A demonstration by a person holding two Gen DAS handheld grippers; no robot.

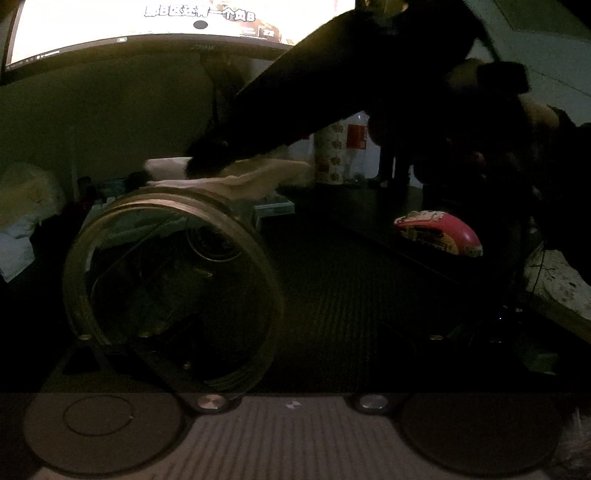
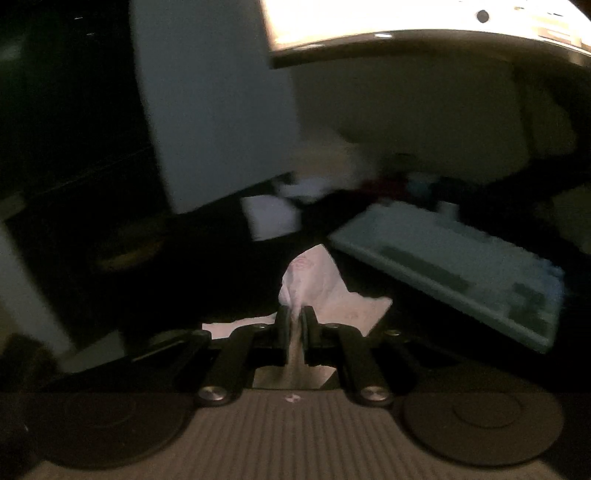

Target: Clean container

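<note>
A clear glass jar [image 1: 170, 291] fills the left of the left wrist view, its round mouth tilted toward the camera. My left gripper [image 1: 258, 343] has its jaws spread wide. Its left finger [image 1: 110, 350] shows dimly through the glass, and its right finger [image 1: 436, 338] stands well clear of the jar. From the upper right, a dark sleeve and my right gripper [image 1: 207, 157] reach over the jar with a white tissue [image 1: 251, 177] just behind its far end. In the right wrist view the right gripper [image 2: 294, 314] is shut on that crumpled tissue [image 2: 317, 284].
A bright monitor [image 1: 147, 22] stands at the back. On the dark desk lie a pale keyboard [image 2: 454, 266] and a red patterned mouse [image 1: 439, 232]. A printed cup [image 1: 332, 155] and a bottle [image 1: 358, 140] stand behind, a white box [image 2: 273, 218] further left.
</note>
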